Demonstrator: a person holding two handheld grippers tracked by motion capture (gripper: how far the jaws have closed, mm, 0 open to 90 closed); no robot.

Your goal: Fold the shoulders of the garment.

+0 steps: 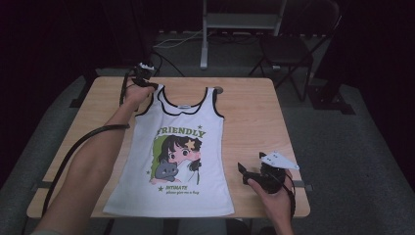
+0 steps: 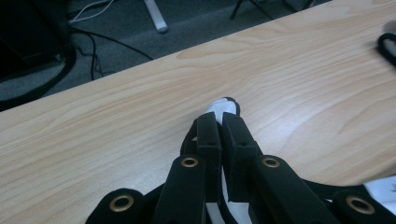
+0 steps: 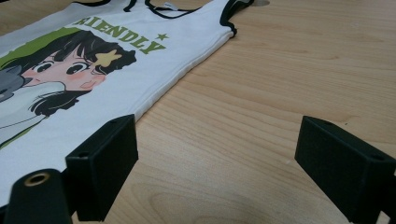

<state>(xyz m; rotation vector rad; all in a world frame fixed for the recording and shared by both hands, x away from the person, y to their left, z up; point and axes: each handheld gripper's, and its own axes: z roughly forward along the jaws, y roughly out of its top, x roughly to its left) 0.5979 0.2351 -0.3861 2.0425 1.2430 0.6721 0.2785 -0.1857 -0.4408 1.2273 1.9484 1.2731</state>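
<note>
Tongs on the left [image 2: 219, 122] are pinched tight on a little bit of white cloth with a black edge, and that bit is the shoulder strap [image 1: 157, 92] of the tank top [image 1: 178, 156]. From above, the left hand [image 1: 138, 93] is up at the far left corner of the top, right at that strap. The right tongs [image 3: 217, 161] are wide apart with nothing between them, and they sit low over the bare wood of the bench [image 1: 254, 122], just beside the right side of the top. The right hand [image 1: 274, 188] holds them near the front edge of the bench. The tank top lies flat and face up in the middle of the bench, with the neck hole far away and the bottom hem [image 1: 169, 211] close to the person. It has a cartoon girl [image 1: 180, 154] and green letters on it. I think the top is very light and floppy. It will bend, sag and bunch up when lifted, and it may slide on the smooth wood. It won't break. Good places to grab look like the straps, the side seam or the hem, where the cloth is doubled up and thicker. Grabbing the flat middle would be harder.
</note>
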